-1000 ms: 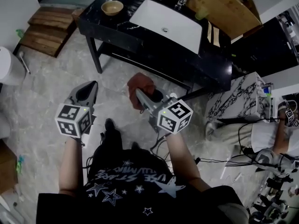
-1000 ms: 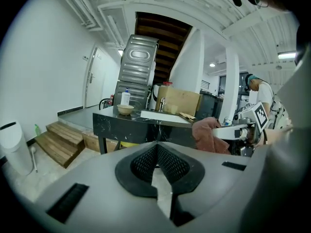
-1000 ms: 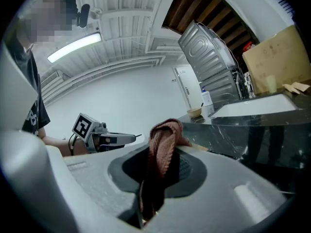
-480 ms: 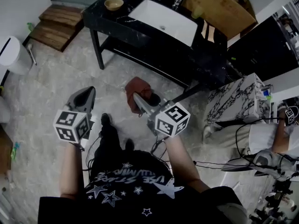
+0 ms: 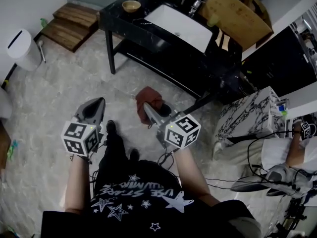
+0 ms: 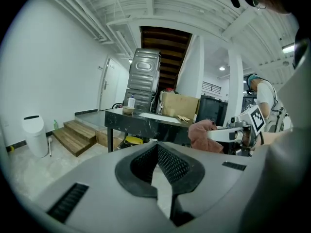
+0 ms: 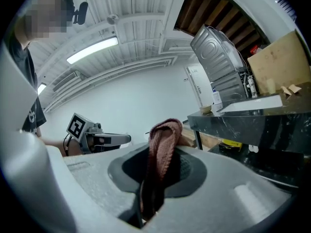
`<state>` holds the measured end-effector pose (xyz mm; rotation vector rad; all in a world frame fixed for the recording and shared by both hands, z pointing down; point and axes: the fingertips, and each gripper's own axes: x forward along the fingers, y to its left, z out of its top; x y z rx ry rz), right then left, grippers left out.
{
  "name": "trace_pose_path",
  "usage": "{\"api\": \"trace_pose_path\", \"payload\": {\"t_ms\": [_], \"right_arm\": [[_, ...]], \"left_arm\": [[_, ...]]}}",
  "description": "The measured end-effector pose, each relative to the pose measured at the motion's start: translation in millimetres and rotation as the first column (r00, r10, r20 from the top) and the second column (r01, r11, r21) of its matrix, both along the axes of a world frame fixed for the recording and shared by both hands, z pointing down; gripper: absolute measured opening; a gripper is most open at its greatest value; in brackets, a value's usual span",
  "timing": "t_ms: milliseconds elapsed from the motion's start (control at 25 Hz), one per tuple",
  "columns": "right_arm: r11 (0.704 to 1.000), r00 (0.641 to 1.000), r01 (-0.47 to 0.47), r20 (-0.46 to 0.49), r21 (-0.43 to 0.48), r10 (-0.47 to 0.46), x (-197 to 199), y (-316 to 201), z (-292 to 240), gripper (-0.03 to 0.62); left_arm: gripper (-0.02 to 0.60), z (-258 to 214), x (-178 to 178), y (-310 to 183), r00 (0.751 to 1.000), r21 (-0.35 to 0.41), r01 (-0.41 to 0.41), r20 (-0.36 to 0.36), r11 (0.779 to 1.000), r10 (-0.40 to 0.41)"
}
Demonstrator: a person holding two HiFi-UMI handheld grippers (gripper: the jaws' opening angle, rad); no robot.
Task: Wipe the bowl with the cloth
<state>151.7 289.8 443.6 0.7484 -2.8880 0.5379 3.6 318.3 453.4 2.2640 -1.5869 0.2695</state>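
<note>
Cloth, head view: reddish-brown cloth [image 5: 149,96] hangs clamped in the right gripper [image 5: 147,108], over the floor and well short of the desk [image 5: 119,20].
Bowl, head view: small tan bowl [image 5: 131,5] sits at the desk's far left corner, near the white sink [image 5: 178,26], with nothing touching it.
Change, head view: within the last second the person has shifted across the floor, both grippers carried along. A white bin [image 5: 24,48] has come fully into sight at left. The desk looks no nearer.
Left gripper view: left gripper [image 5: 94,107] has its jaws together with nothing between them. The bowl is small and distant ahead.
Right gripper view: jaws pinch a fold of cloth that stands up between them. The desk lies off to the right.
Meaning: likely still the carrying stage. The cloth is secure, the bowl is not yet reached, and wiping has not begun.
</note>
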Motion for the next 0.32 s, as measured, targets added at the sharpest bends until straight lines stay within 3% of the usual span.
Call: {"api": "trace_pose_path", "payload": {"t_ms": [320], "right_arm": [[1.0,1.0,0.004,-0.017,0.017,-0.004,-6.4,12.9,-9.8,0.066]], "left_arm": [[0.008,-3.0,-1.4,19.4,1.0,0.004,0.008,-0.012,1.0,-0.008]]}}
